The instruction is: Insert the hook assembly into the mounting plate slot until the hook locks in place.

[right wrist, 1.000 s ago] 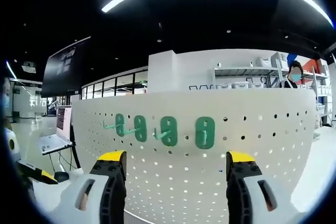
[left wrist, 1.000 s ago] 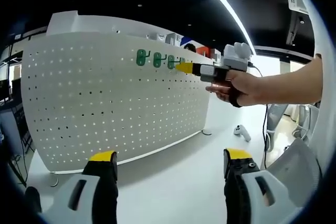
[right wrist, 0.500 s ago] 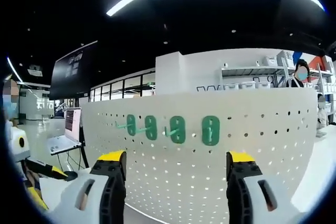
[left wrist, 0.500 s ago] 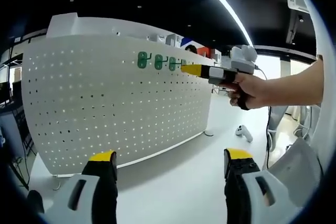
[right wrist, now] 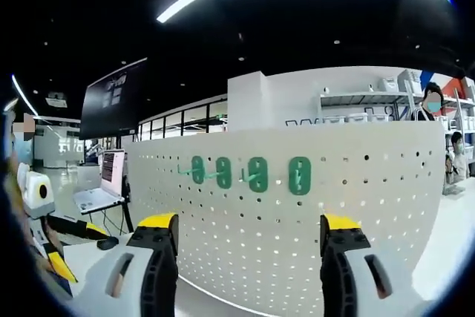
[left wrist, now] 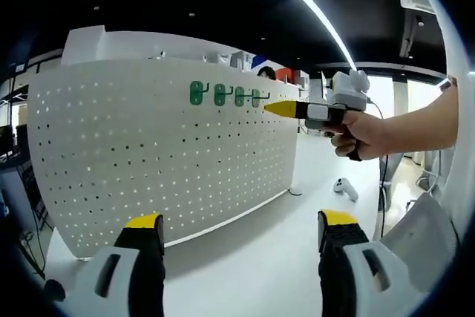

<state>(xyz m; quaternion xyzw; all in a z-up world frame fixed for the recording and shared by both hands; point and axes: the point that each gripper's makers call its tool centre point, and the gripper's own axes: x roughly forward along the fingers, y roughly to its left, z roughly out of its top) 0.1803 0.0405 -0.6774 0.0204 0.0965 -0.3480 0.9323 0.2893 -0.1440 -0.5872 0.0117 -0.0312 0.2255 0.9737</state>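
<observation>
While both grippers are gaping empty, the right gripper point(left wrist: 286, 109) is hovering nearer the far green hooks point(right wrist: 299, 176).

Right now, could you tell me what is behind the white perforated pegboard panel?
Above the white perforated pegboard panel, which carries four green hooks, rise a white wall and shelving with boxes. The panel covers everything lower down, so the floor and anything standing directly behind it cannot be seen.

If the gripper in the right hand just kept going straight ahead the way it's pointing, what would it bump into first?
Most likely the white pegboard, just below the row of four green hooks. The right gripper is open and empty, and nothing stands between its jaws and the board. How far off the board is cannot be judged.
</observation>
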